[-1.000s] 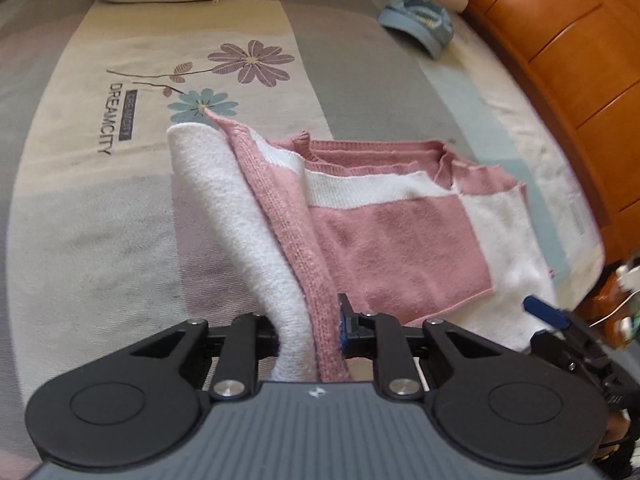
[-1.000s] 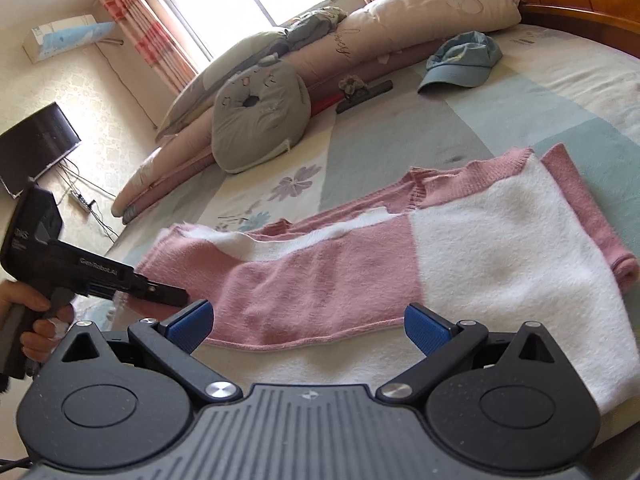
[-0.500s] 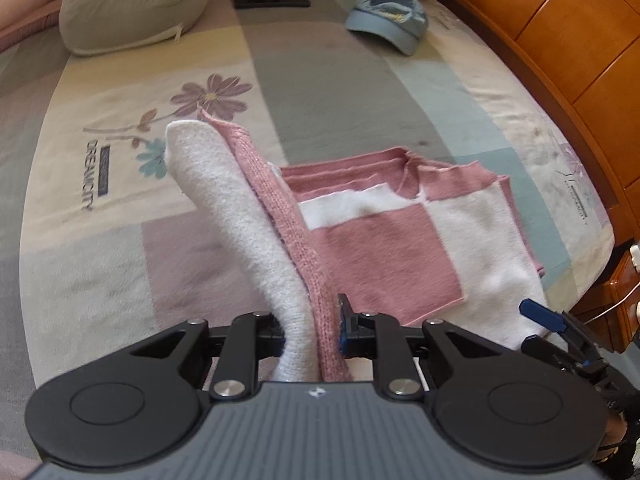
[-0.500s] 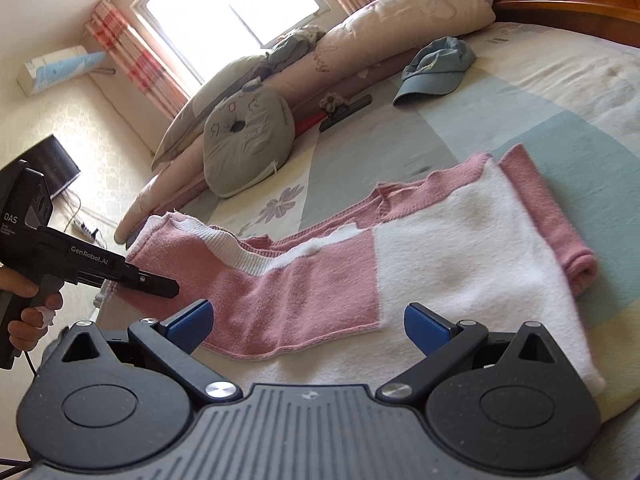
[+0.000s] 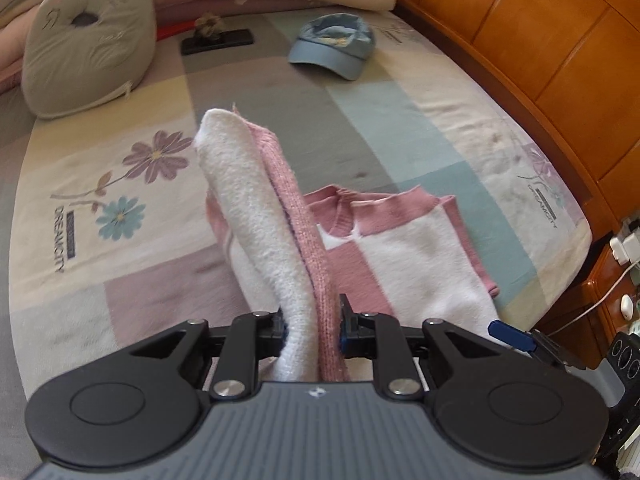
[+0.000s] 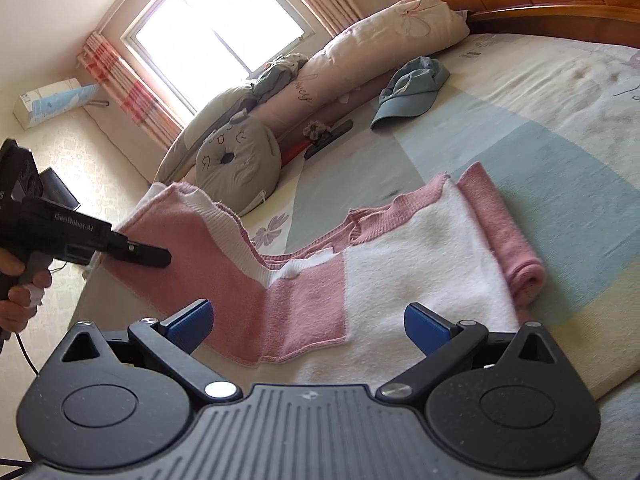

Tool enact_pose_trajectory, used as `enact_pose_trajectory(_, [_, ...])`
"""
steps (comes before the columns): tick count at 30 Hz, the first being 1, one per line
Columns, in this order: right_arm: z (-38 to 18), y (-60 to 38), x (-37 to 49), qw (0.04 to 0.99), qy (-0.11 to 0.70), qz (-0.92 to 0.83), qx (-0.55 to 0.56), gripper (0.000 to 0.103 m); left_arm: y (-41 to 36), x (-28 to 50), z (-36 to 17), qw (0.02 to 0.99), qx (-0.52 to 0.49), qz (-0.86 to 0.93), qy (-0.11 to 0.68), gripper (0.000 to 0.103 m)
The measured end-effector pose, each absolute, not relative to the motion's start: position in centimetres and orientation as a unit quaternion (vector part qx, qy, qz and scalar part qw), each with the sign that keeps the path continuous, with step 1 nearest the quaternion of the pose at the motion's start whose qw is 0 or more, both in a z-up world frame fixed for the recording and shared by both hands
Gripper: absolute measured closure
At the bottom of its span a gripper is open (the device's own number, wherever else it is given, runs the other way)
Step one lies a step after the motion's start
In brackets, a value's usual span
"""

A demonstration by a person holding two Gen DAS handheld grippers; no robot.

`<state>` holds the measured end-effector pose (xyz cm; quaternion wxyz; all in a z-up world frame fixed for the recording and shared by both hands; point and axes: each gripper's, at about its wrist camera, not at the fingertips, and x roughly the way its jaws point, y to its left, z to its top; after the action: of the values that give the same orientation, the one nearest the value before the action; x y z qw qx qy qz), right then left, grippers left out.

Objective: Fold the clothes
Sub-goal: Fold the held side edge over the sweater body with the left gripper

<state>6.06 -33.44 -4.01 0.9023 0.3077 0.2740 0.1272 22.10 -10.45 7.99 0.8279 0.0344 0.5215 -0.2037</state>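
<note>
A pink and white knit sweater (image 5: 416, 248) lies on the bed, its right part flat. My left gripper (image 5: 312, 326) is shut on the sweater's left edge and holds that end up as a raised fold (image 5: 248, 200) above the bedspread. In the right wrist view the same lifted end (image 6: 192, 248) hangs from the left gripper (image 6: 160, 258), held in a person's hand (image 6: 16, 292). My right gripper (image 6: 306, 324) is open, low over the sweater's near hem (image 6: 400, 360), with nothing pressed between its blue pads.
A blue cap (image 5: 334, 46) lies beyond the sweater. A grey cat cushion (image 5: 88, 52) and long pillows (image 6: 360, 52) line the far side. A dark phone (image 5: 218, 42) lies near them. The wooden headboard (image 5: 540, 52) runs along the right; a nightstand (image 5: 616, 288) with cables stands past the bed's corner.
My left gripper has risen and moved right, carrying the sweater's left end higher and over toward the flat part. The right gripper has shifted a little, still open.
</note>
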Motion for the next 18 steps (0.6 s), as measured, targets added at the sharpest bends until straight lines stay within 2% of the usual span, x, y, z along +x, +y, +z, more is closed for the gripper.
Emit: enact_pose_trajectory(18, [-4.9,-36.5,4.0,0.900,0.268,0.110,0.325,0.000,-20.6,23.1,8.0,0.812,0.100,-0.232,0.526,0.086])
